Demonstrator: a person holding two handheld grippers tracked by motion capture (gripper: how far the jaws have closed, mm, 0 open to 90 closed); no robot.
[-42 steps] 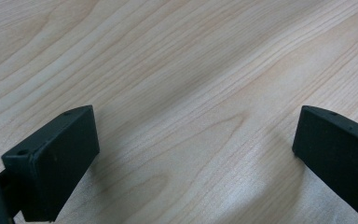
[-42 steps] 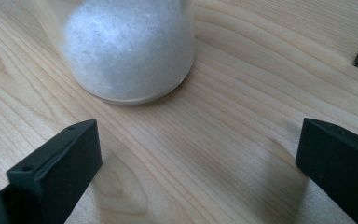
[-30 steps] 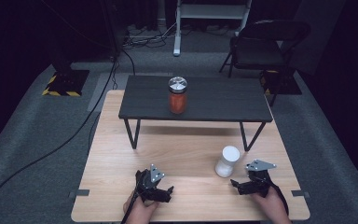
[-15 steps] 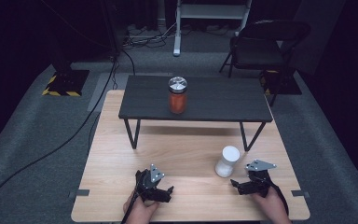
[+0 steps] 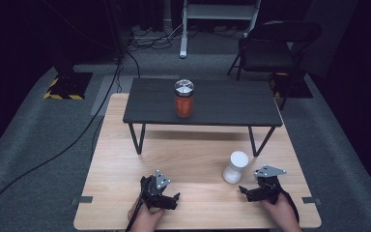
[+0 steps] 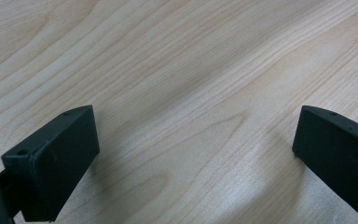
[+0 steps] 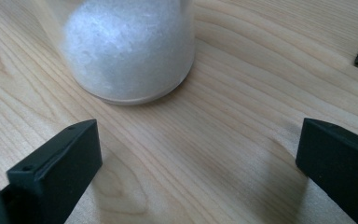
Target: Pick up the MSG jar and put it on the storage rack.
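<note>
A person's 2 hand-held tools rest low over the near edge of a light wooden counter (image 5: 188,154), both with jaws spread wide and holding nothing. The right gripper (image 5: 247,191) sits just beside a white jar (image 5: 235,167) of pale granular contents, which stands upright on the counter close to the right leg of a small dark raised table (image 5: 207,104); in the right gripper view the white jar (image 7: 128,49) is ahead of the jaws and off toward the left one, not yet between them. The left gripper (image 5: 174,199) is well apart from it, and the left gripper view has bare wood grain between its jaws. On the raised table stands a second jar, orange-red with a silver lid (image 5: 184,99), untouched. The step in hand appears to be the reach for the white jar. Doing it well likely calls for swinging the right gripper so the jar lines up midway between the jaws, then easing forward until both faces flank the widest part of the body, kept low and level. Closing early or off-centre could nudge the round wall aside or tip the jar, so a squared, centred approach looks the safer course.
</note>
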